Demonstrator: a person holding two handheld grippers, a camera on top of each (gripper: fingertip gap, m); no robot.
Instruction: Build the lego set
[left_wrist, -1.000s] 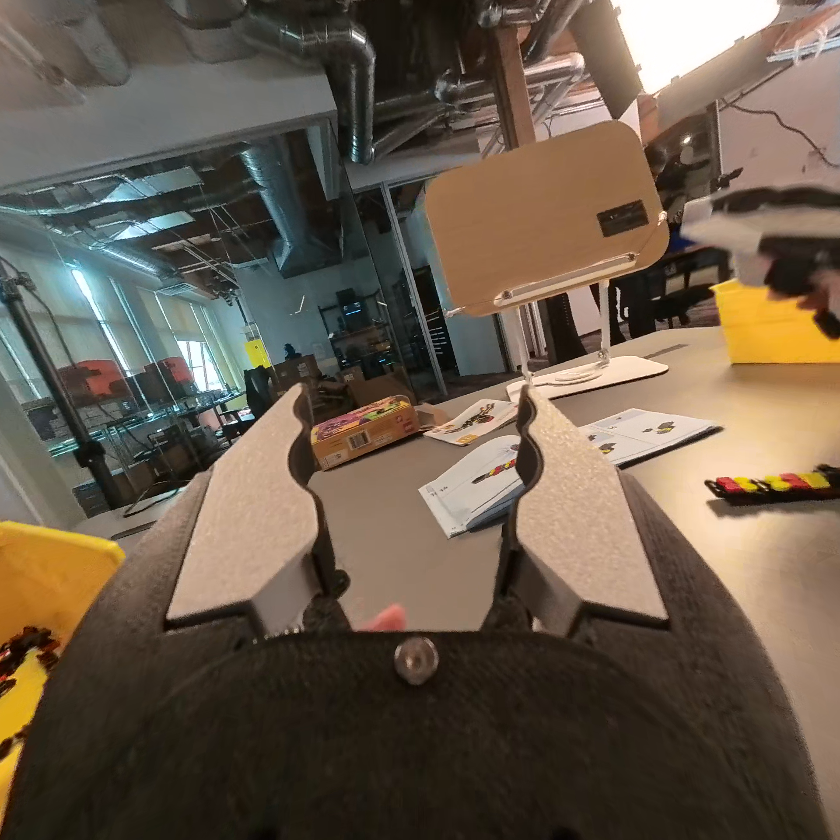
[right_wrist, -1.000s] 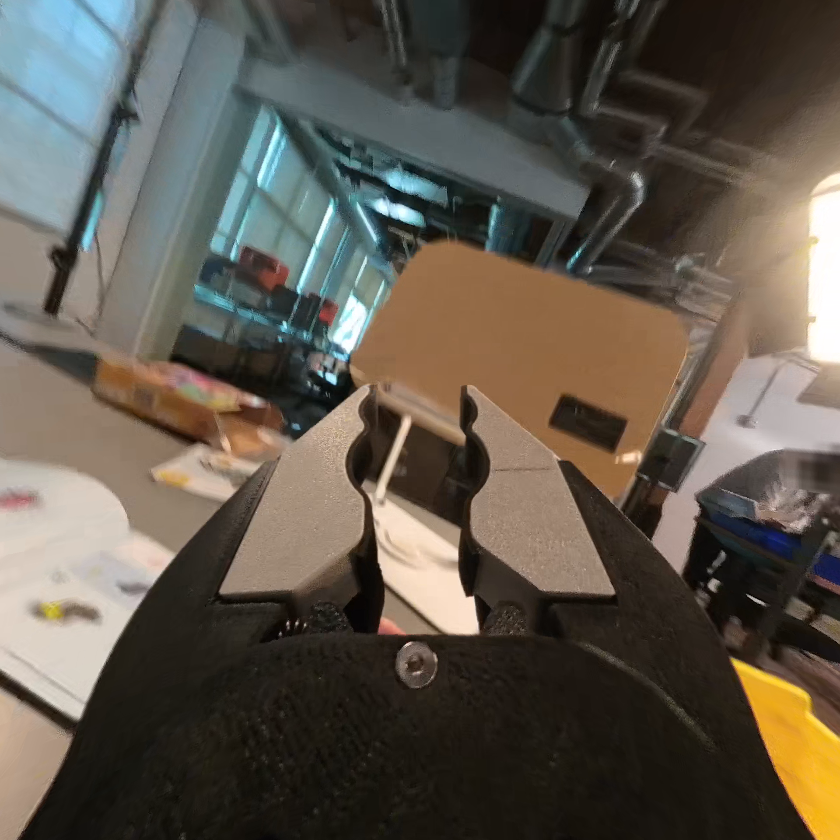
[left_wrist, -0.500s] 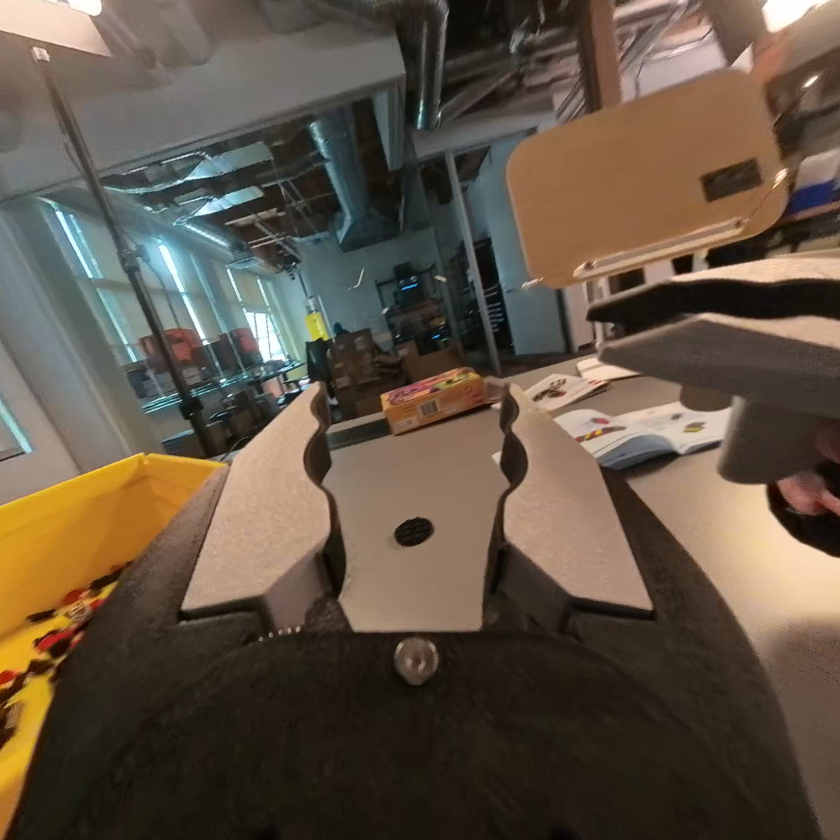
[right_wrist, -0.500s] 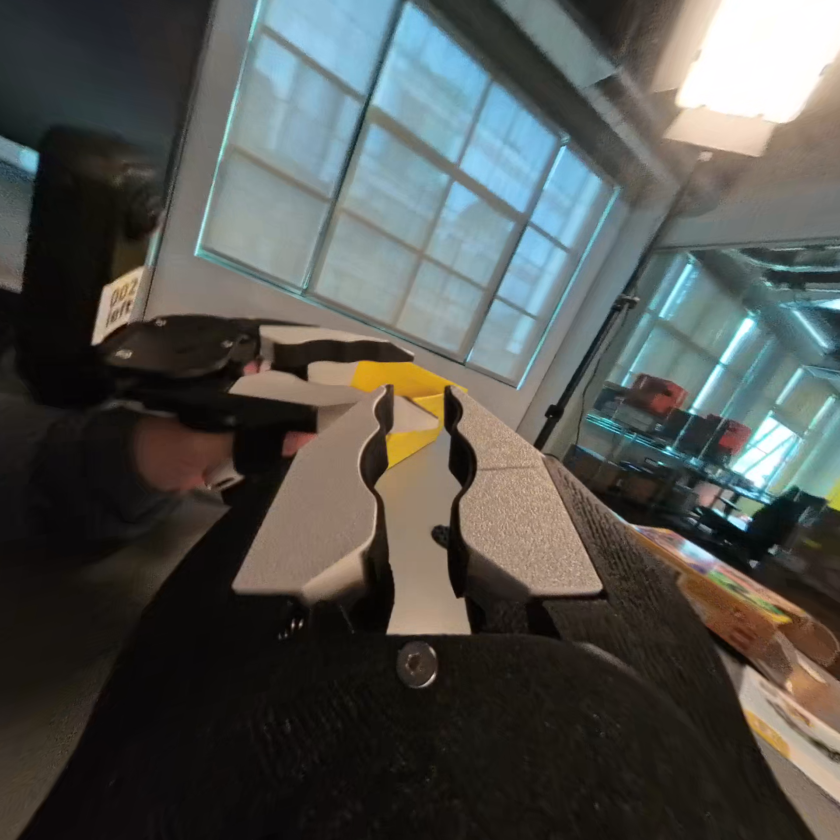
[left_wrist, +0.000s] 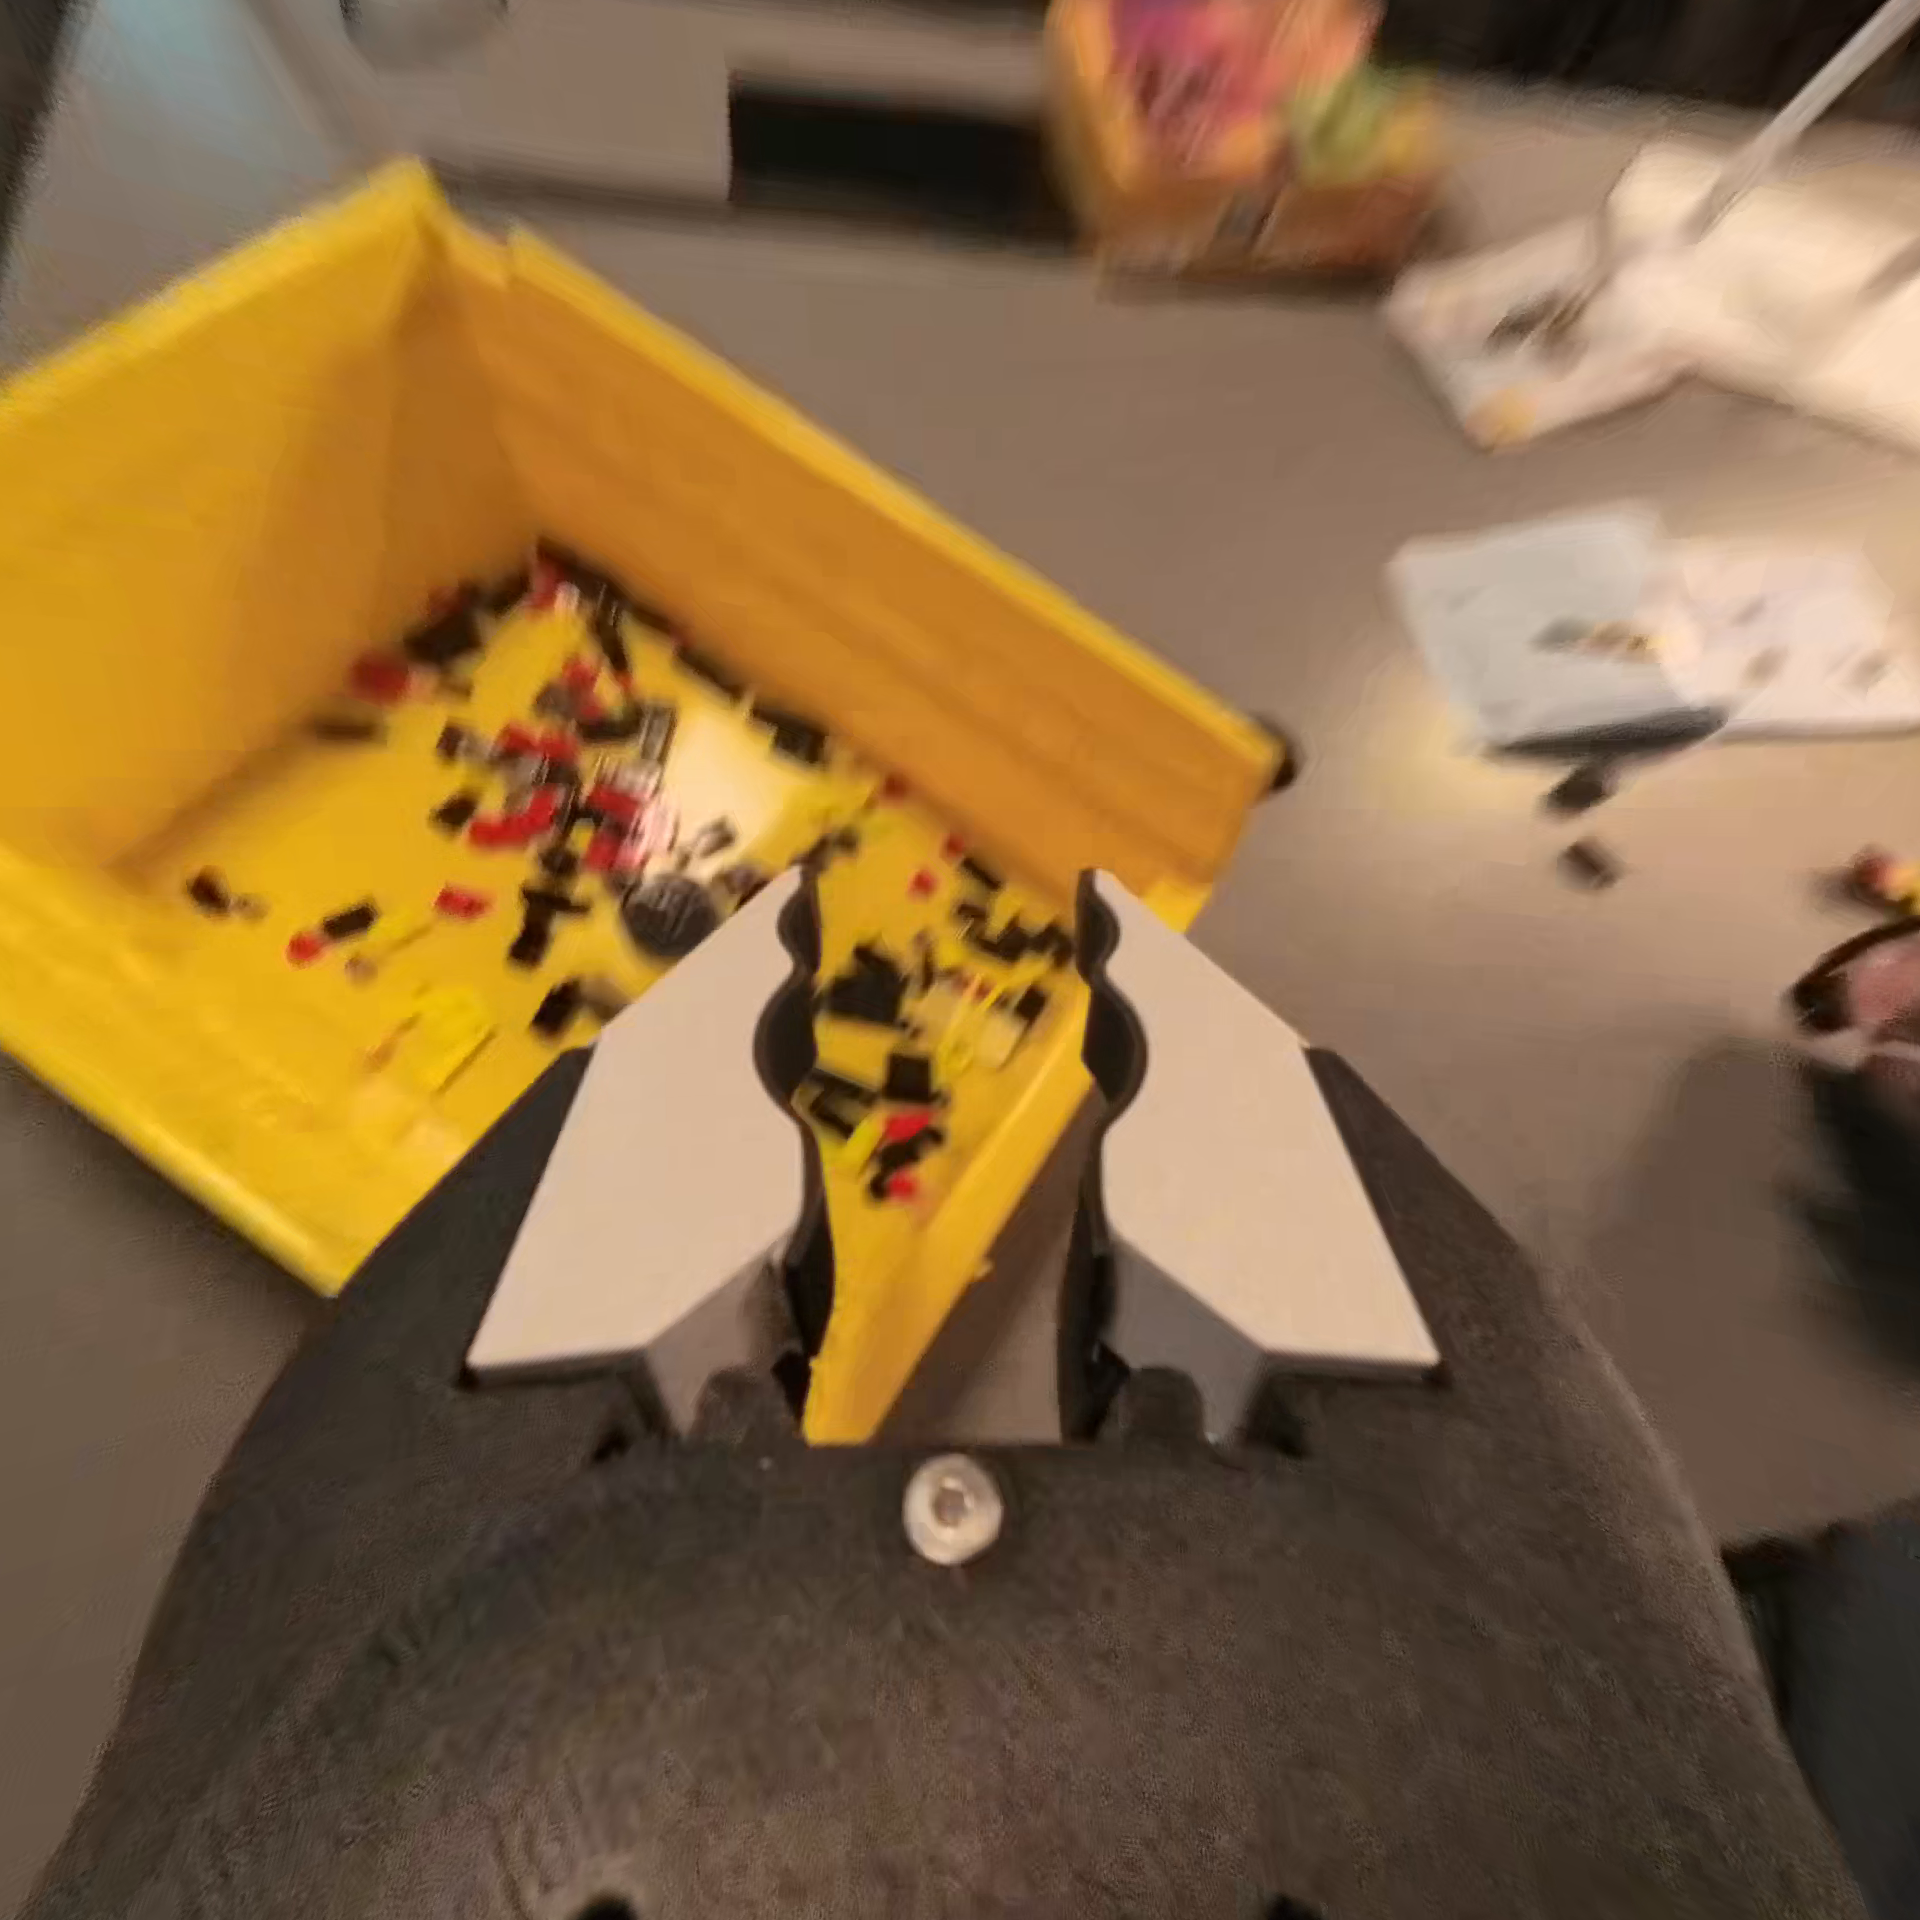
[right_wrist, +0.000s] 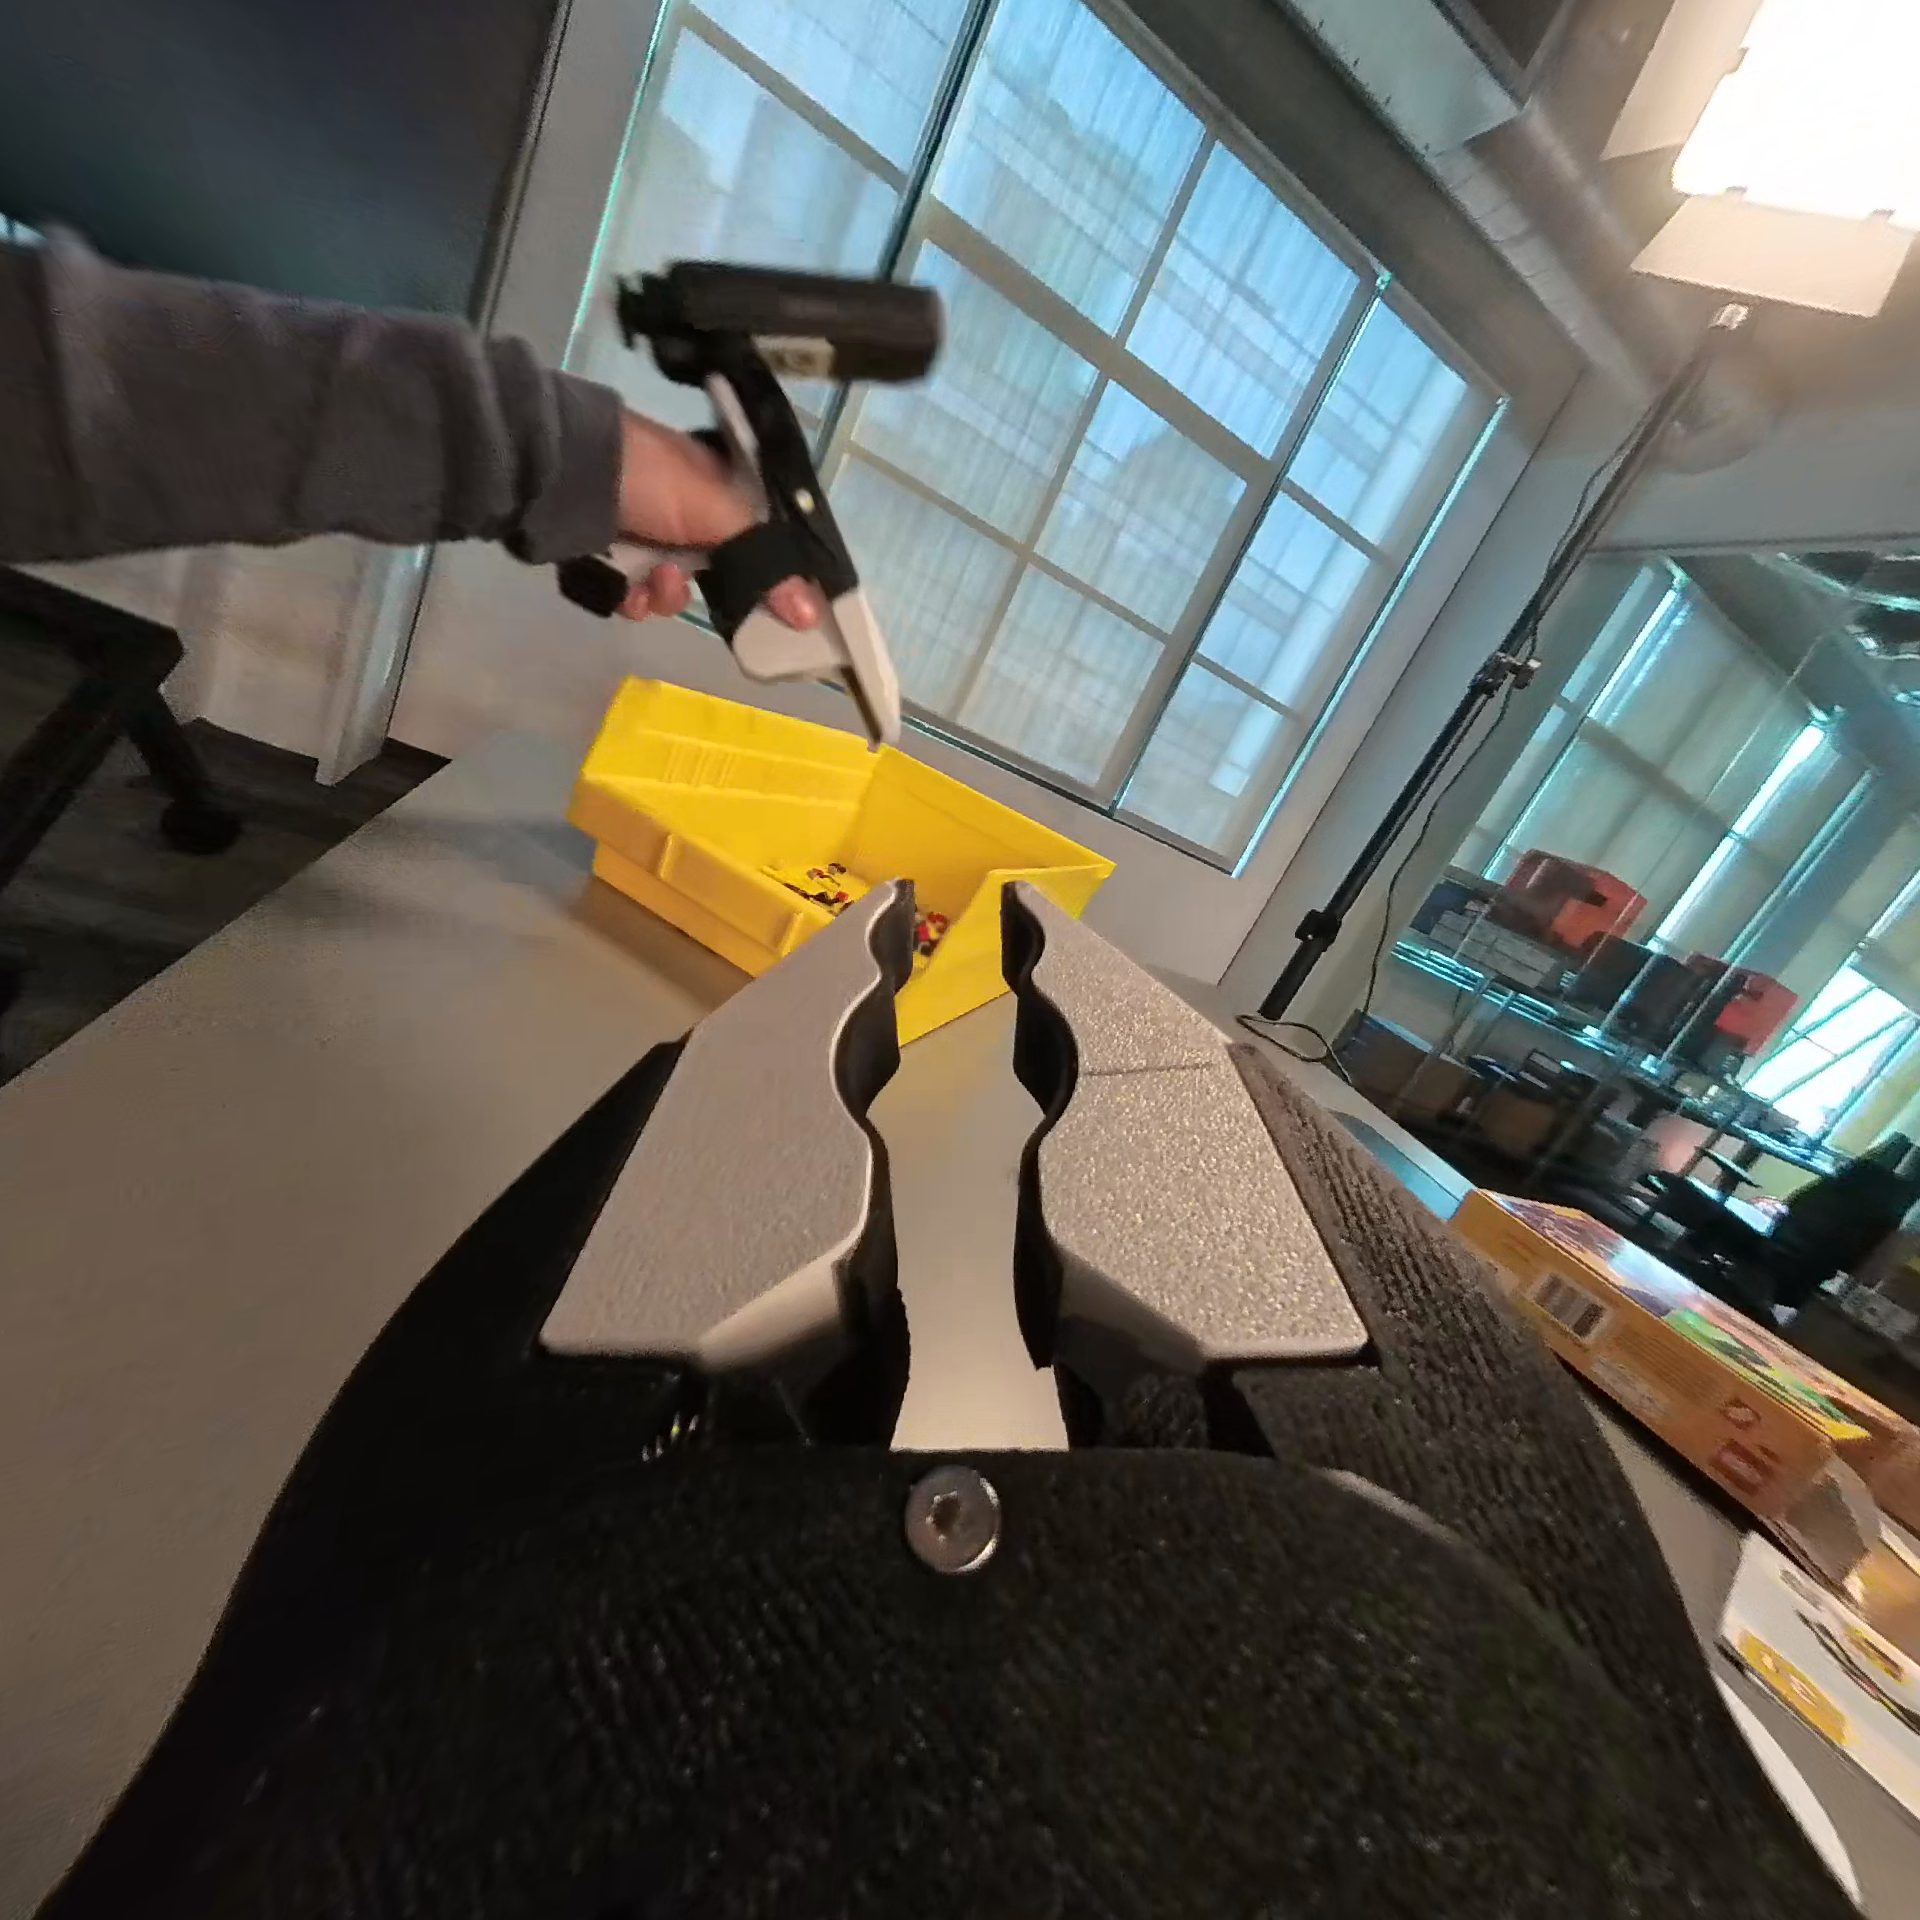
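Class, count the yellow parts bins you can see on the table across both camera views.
1. A single yellow bin sits on the grey table, below the left gripper; any others lie outside the views.

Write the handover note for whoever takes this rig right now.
Left hand-held gripper: open, empty, above the yellow bin, pointing down into it.
Right hand-held gripper: open, empty, low over the table, aimed at the bin.
Loose bricks, black, red and yellow, lie in the bin. Booklets and set box are on the table.
Nothing picked yet; a brick pick and the building remain.
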